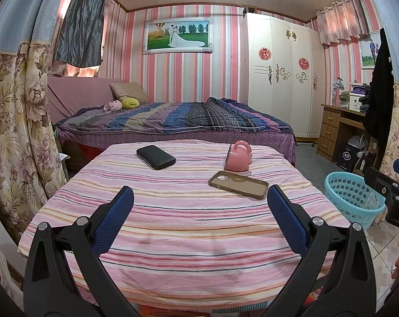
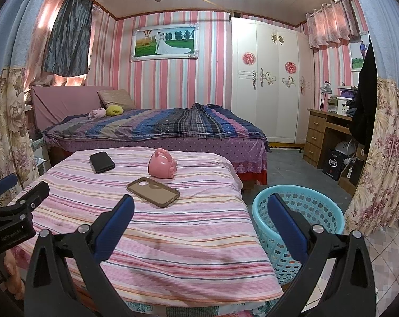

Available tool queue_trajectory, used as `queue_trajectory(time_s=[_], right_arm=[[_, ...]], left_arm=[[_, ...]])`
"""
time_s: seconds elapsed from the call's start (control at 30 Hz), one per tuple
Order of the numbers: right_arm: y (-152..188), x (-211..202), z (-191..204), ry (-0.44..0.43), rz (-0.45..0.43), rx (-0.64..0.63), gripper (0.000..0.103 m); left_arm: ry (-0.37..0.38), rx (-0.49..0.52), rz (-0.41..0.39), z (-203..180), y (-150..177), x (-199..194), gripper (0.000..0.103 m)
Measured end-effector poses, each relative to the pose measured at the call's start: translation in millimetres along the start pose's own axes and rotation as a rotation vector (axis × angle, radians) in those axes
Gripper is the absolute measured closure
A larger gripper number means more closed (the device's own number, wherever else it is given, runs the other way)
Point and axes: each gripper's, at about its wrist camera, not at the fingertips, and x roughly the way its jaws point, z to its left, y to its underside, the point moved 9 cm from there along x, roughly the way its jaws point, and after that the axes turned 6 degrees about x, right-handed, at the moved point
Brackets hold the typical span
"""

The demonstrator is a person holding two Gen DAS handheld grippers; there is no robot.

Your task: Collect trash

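Both grippers spread wide, holding nothing: left gripper (image 1: 199, 198) over striped table cover (image 1: 173, 237), right gripper (image 2: 199, 206) at the table's right edge. Blue basket (image 2: 300, 227) on the floor beside the table, inside partly blocked by a finger. Pink mug (image 1: 237, 158) tipped over, brown phone case (image 1: 239, 184) and black case (image 1: 155, 156) lie apart; near half bare.

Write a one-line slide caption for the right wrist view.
Open right gripper hovers between striped table and blue basket; pink mug lies tipped.
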Motion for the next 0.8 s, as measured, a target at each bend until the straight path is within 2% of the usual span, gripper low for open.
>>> queue_trajectory(time_s=[0.8], right_arm=[[-1.7, -1.9, -1.7, 0.003, -0.002, -0.001, 0.005]], left_arm=[[-0.002, 0.009, -0.003, 4.1, -1.3, 0.8, 0.005]])
